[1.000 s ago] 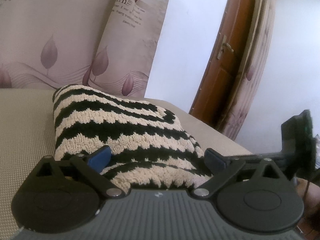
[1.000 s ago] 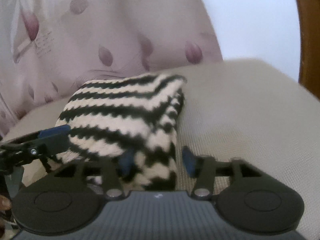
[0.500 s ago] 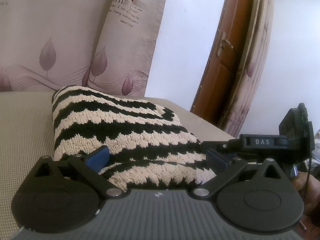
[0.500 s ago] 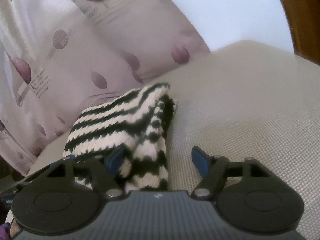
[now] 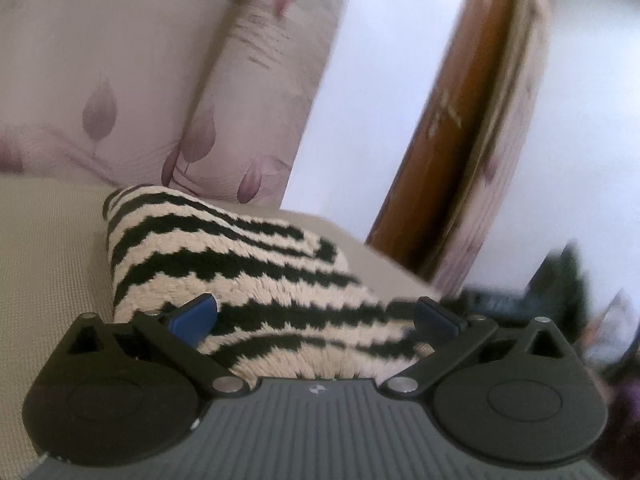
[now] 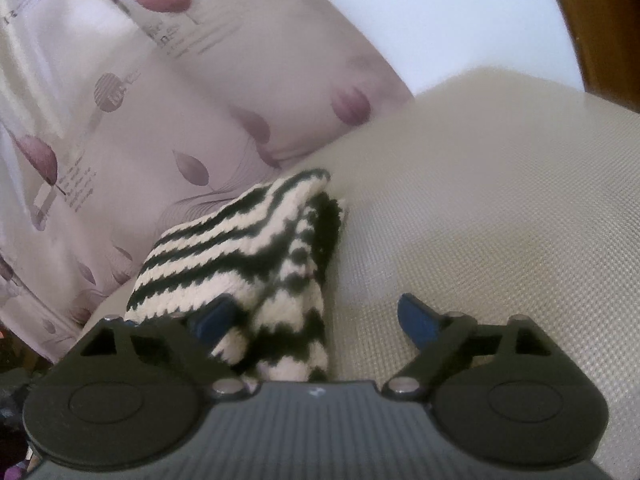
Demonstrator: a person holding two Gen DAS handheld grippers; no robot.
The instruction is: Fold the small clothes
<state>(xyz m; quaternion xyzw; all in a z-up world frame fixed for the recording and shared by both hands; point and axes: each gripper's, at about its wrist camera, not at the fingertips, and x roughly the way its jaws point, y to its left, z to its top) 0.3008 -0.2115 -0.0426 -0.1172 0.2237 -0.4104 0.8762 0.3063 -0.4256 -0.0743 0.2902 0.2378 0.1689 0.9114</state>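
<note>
In my left wrist view, my left gripper (image 5: 316, 314) fills the bottom of the frame, and its two blue pads (image 5: 196, 314) stand far apart with the folded knit (image 5: 240, 276) lying between them. The pads do not clearly squeeze the wool; the left pad is at the edge of the bundle and the right pad sits at its lower right edge, so I read this gripper as released and spread wide around the cloth. The folded knit is a thick bundle with black and cream zigzag stripes, and it rests on the beige cushion (image 5: 48, 248) in the centre of the frame. Behind it, in the upper left, stands the pillow with purple leaves (image 5: 120, 92), and on the right side there is the brown wooden door (image 5: 452, 132), blurred. In my right wrist view, my right gripper (image 6: 320, 320) has just been opening its jaws, and now they are wide. The left pad is against the lower corner of the folded knit (image 6: 248, 248), which lies left of centre, while the right pad is over the bare beige cushion (image 6: 500, 200), well apart from the cloth. Nothing is pinched there. The pillow with purple leaves (image 6: 140, 100) fills the upper left.
</note>
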